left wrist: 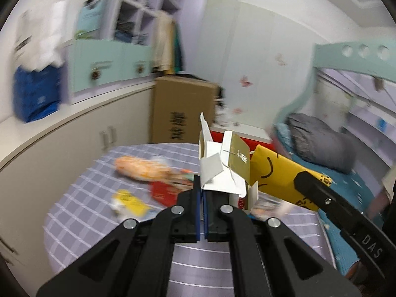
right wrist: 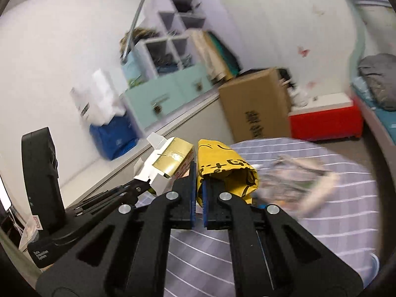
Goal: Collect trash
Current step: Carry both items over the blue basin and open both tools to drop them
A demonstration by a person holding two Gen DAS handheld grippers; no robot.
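Left gripper: jaws pressed together on a flap of a torn white-and-gold carton, which is held lifted clear above the table; its opened flaps stick upward and a red-printed panel shows at its lower right. Right gripper: jaws pinching the edge of a crumpled yellow paper bag with black line markings, also held in the air, just beside the carton and to its right. The two held pieces sit side by side, close together; whether they touch cannot be told. Table: round, covered by a lilac cloth with a white grid. Remaining on it, toward the far edge in the left wrist view: an orange-and-white plastic wrapper, blurred; a red packet just in front of it; a small yellow-and-white packet nearer the left edge. In the right wrist view a blurred grey-and-cream crumpled wrapper lies at the table's right side. Surroundings: a brown cardboard box standing on the floor beyond the table's far edge; a red-and-white cooler box beside it; a long white counter carrying a blue bag and mint-green drawers; a bed with teal bedding and a grey pillow to the right.
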